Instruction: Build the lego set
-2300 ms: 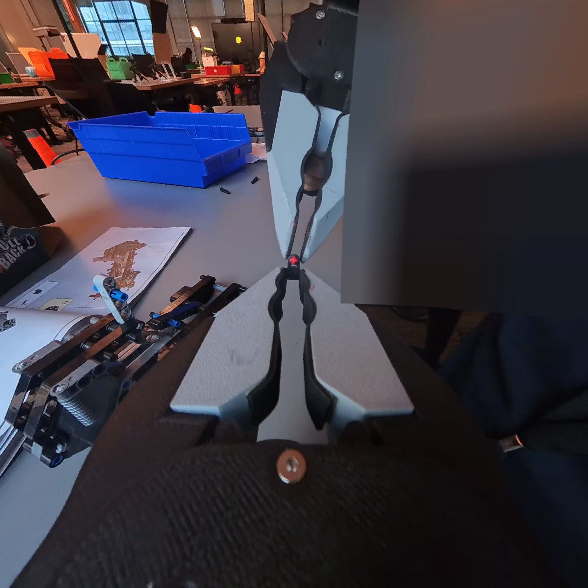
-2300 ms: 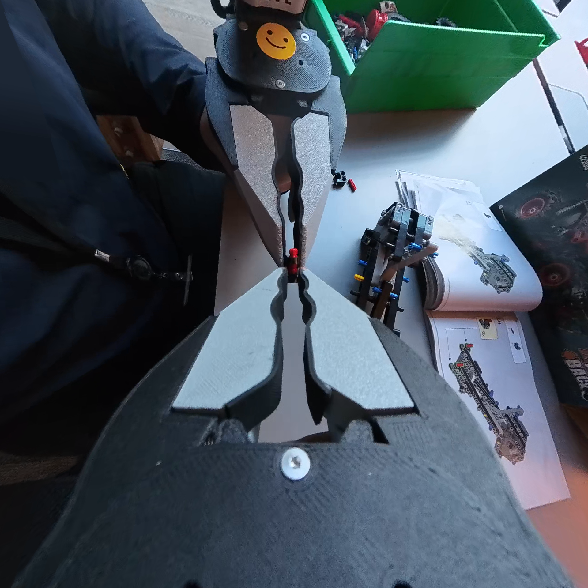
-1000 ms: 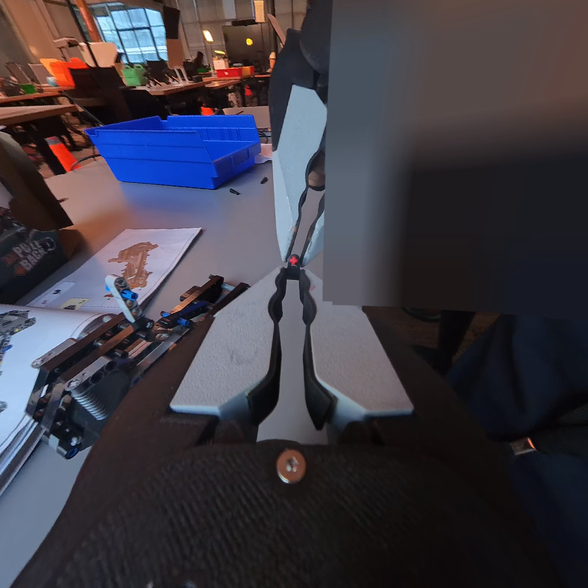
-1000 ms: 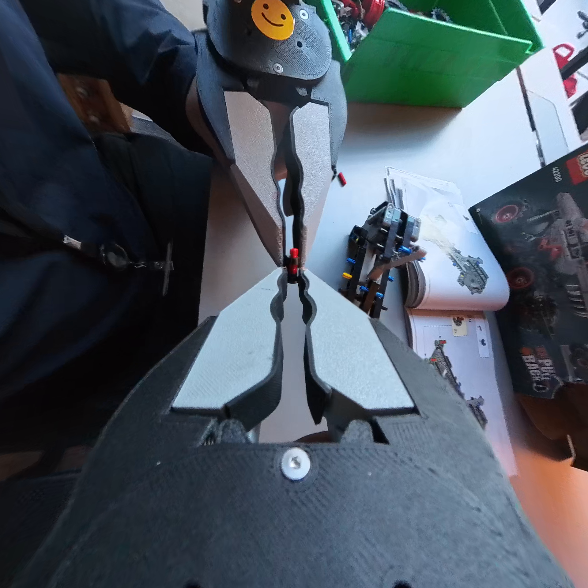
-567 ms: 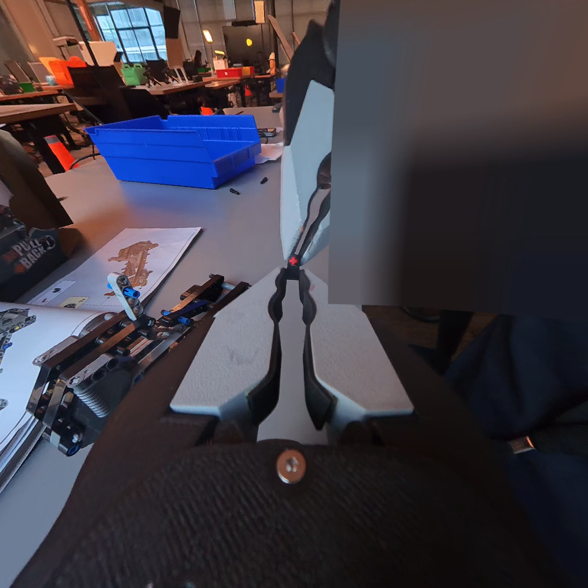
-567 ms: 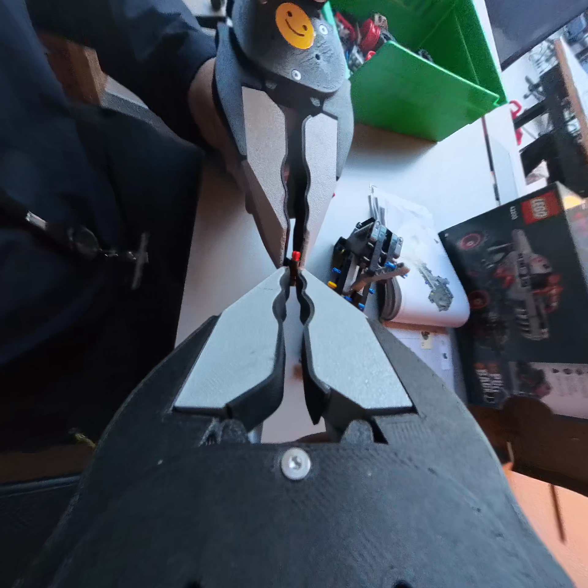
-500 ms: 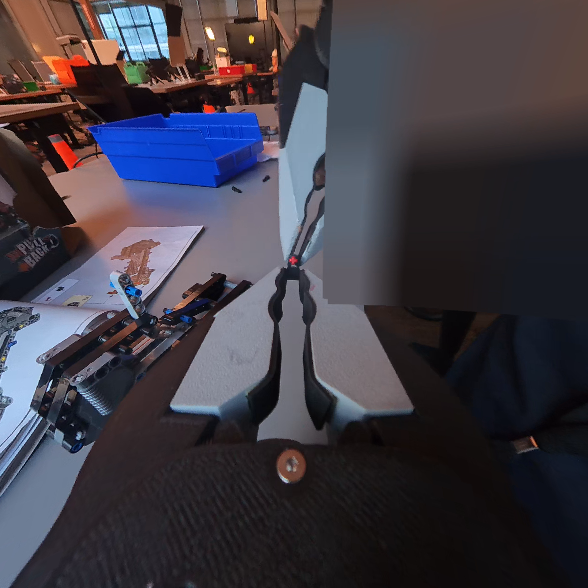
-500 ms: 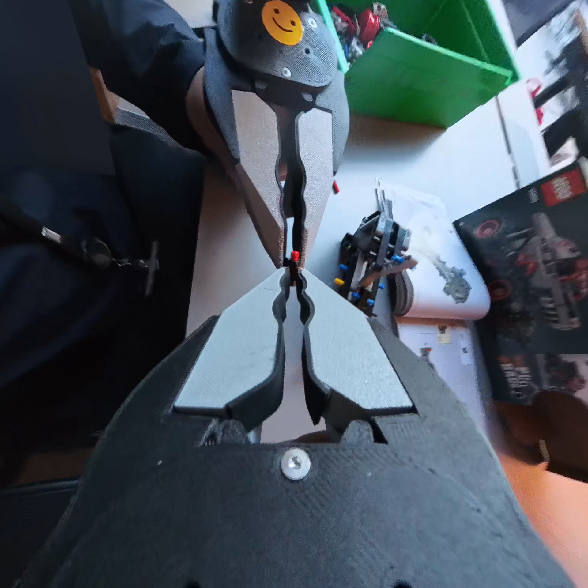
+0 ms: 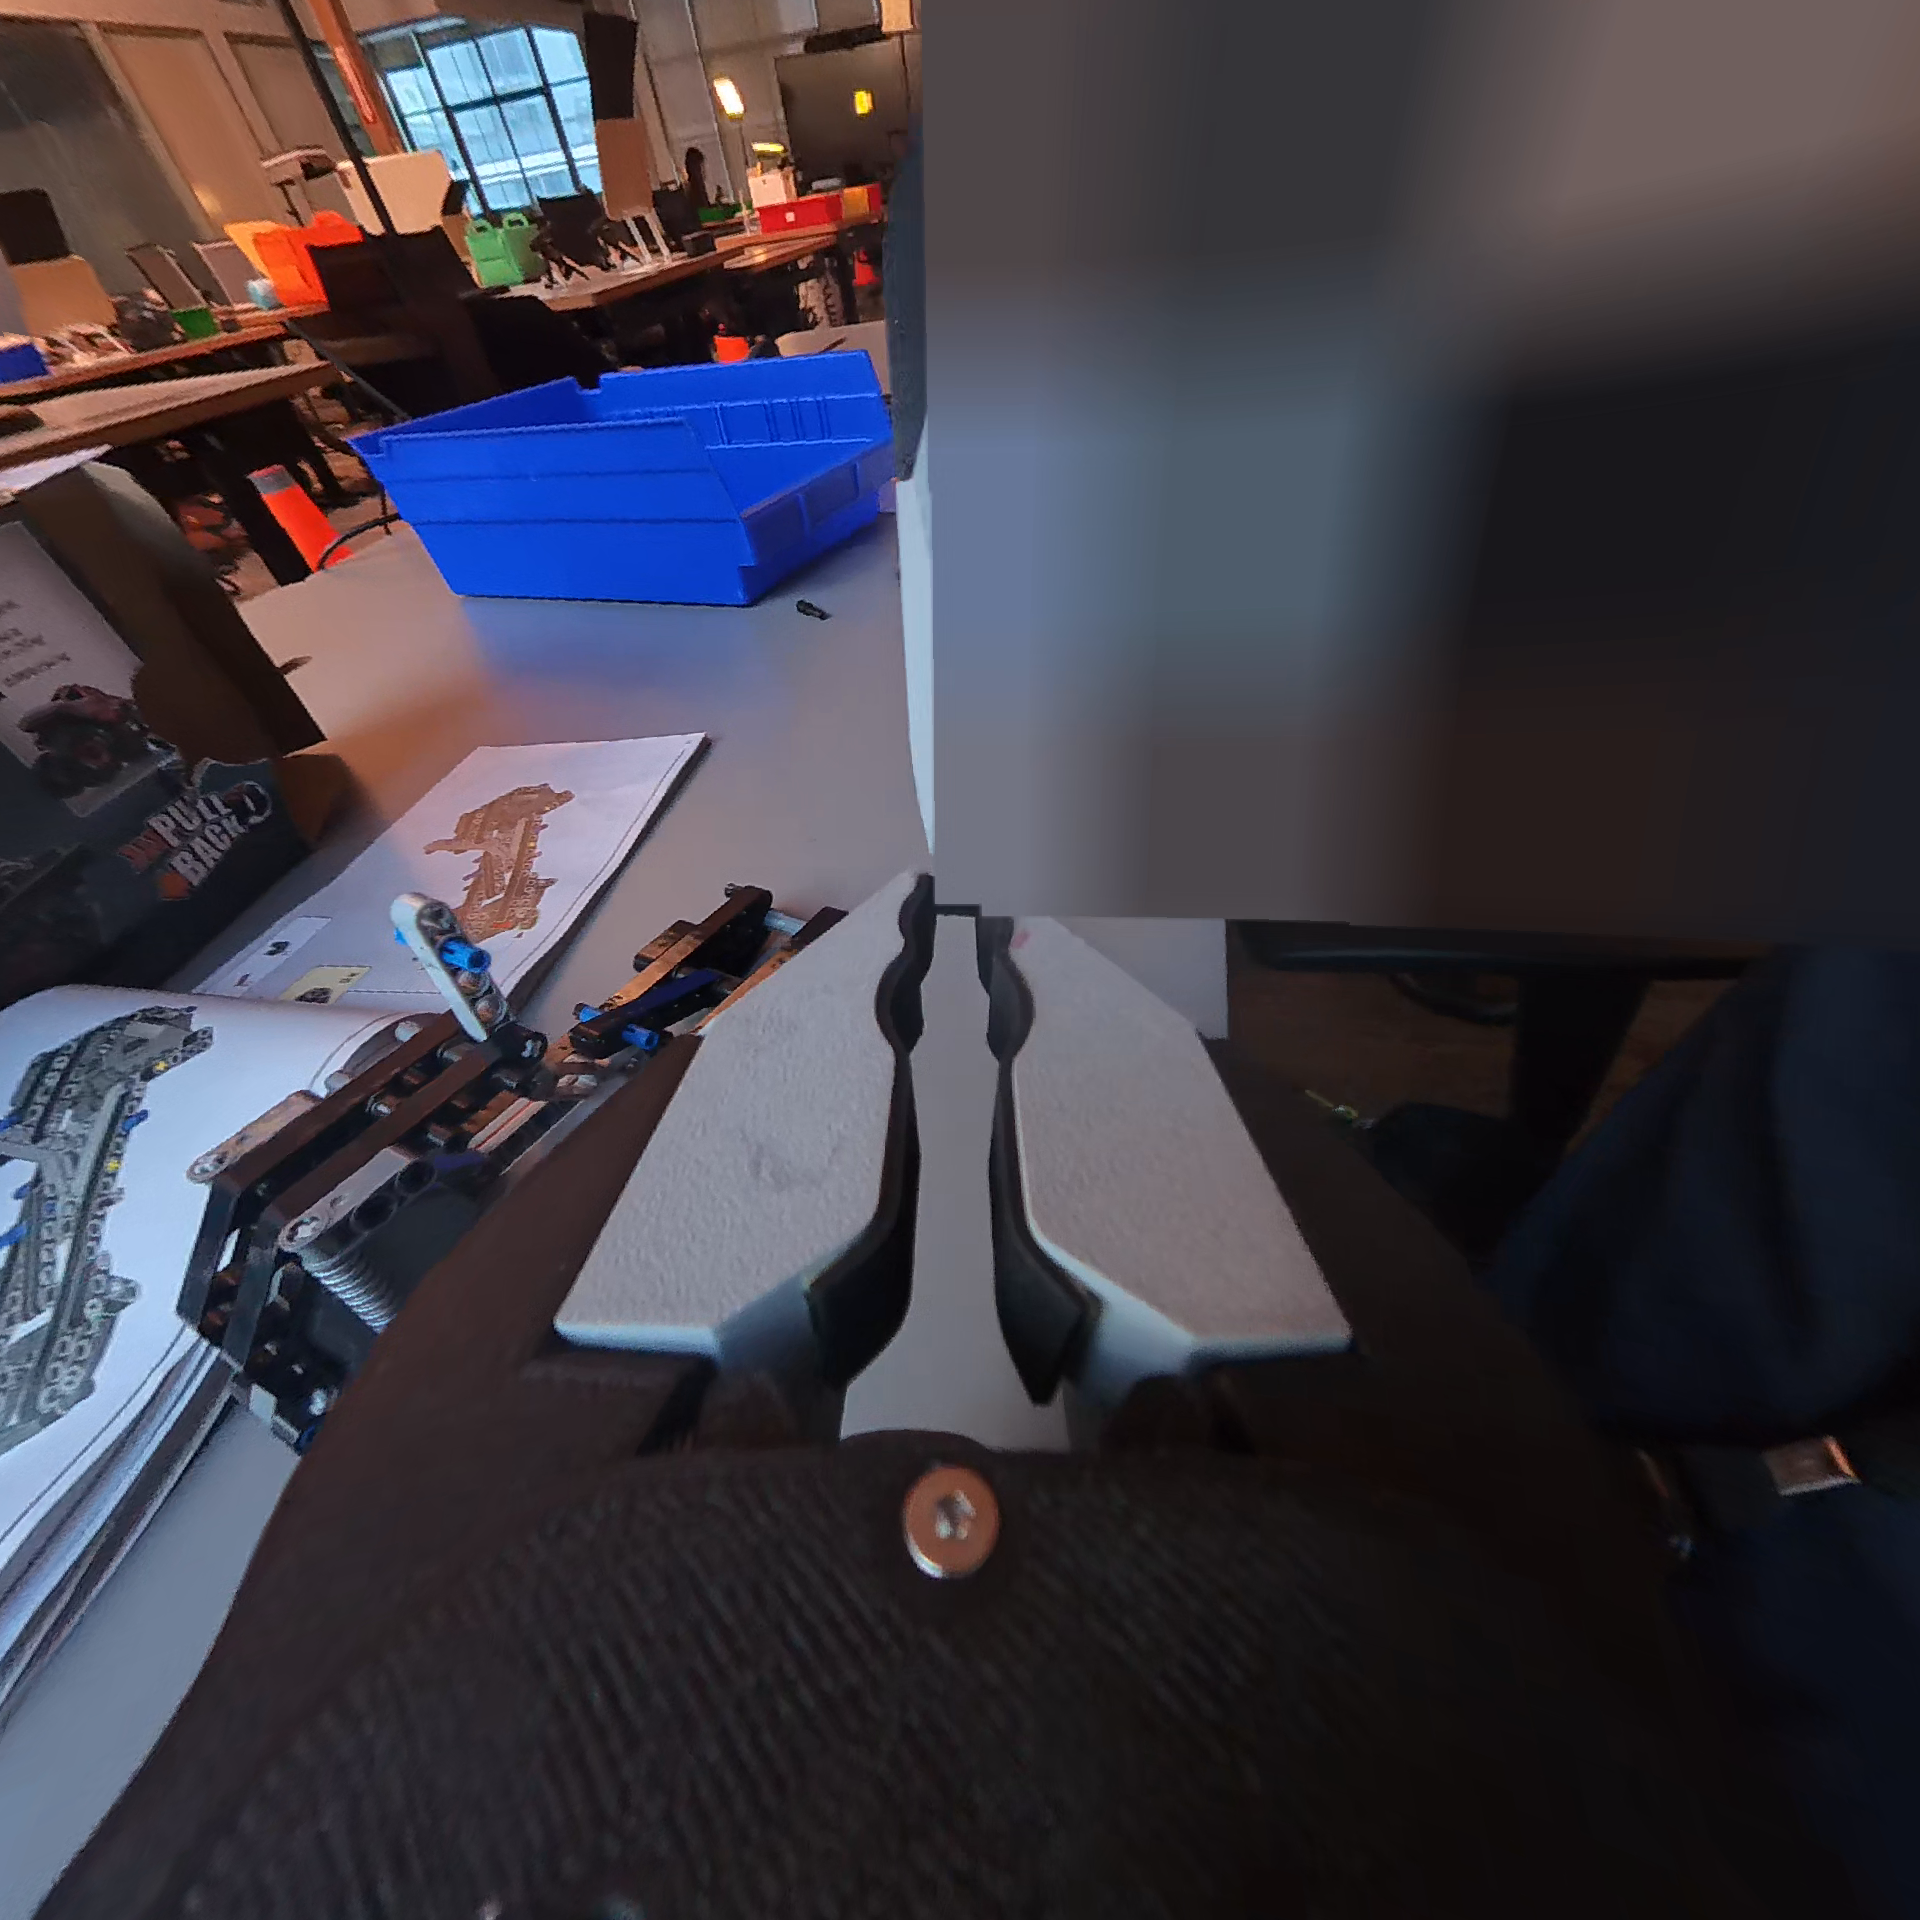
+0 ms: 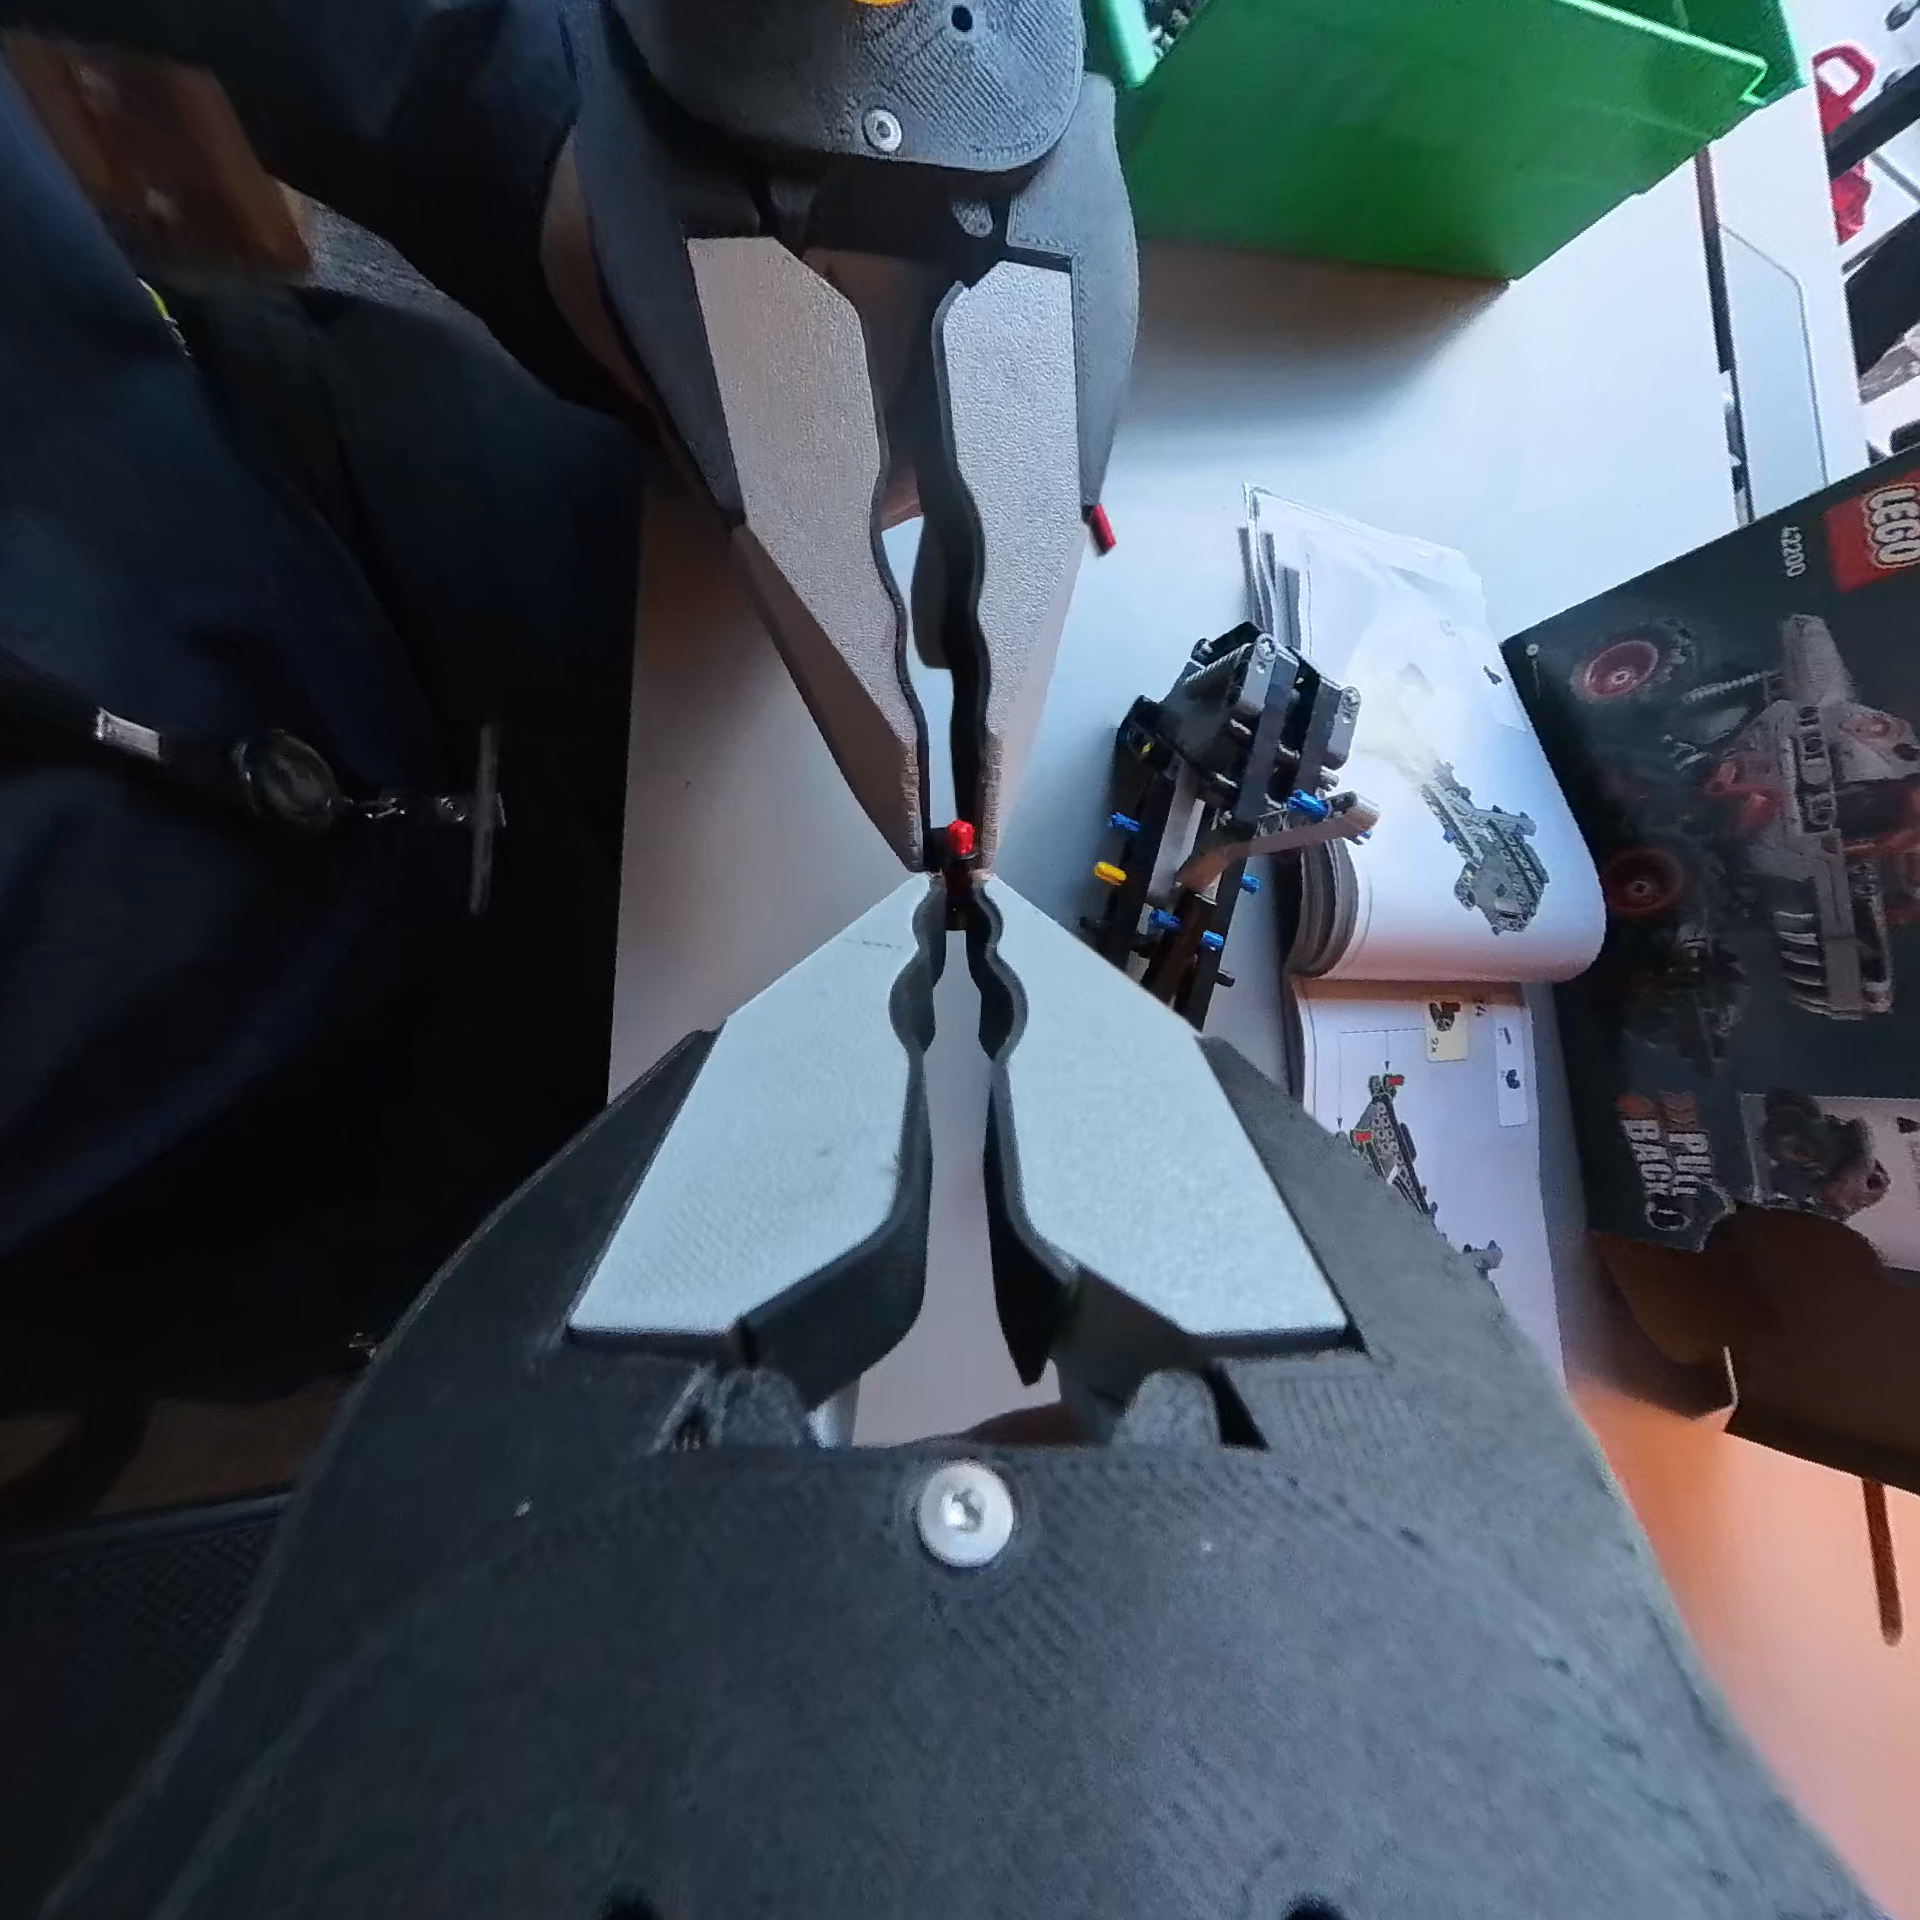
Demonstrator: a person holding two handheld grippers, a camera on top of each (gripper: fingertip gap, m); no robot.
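Observation:
My left gripper (image 9: pixel 954 906) and right gripper (image 10: pixel 958 906) meet tip to tip in the air by the table's near edge. Both are shut on one small black-and-red piece (image 10: pixel 958 868). Its red pin end sits between the left gripper's tips (image 10: pixel 954 844), and its black part sits between the right's. In the left wrist view only the black part (image 9: pixel 956 912) shows, because a blurred patch hides the right gripper. The partly built black chassis (image 9: pixel 416 1122) lies on the grey table (image 9: pixel 623 675) beside the open instruction booklet (image 9: pixel 83 1143). Both show in the right wrist view: the chassis (image 10: pixel 1226 790) and the booklet (image 10: pixel 1455 831).
A blue bin (image 9: pixel 644 488) stands at the back of the table, with a small black part (image 9: pixel 812 610) near it. A green bin (image 10: pixel 1403 135) of parts, the set's box (image 10: pixel 1766 831) and a loose red pin (image 10: pixel 1099 528) are on the table. A person's dark clothing (image 10: pixel 260 727) fills the left. The tips of both grippers are at nearly the same place.
Both grippers stay shut tip to tip on the small piece. The pair has tilted and shifted slightly, and the left gripper now looms closer in the right wrist view.

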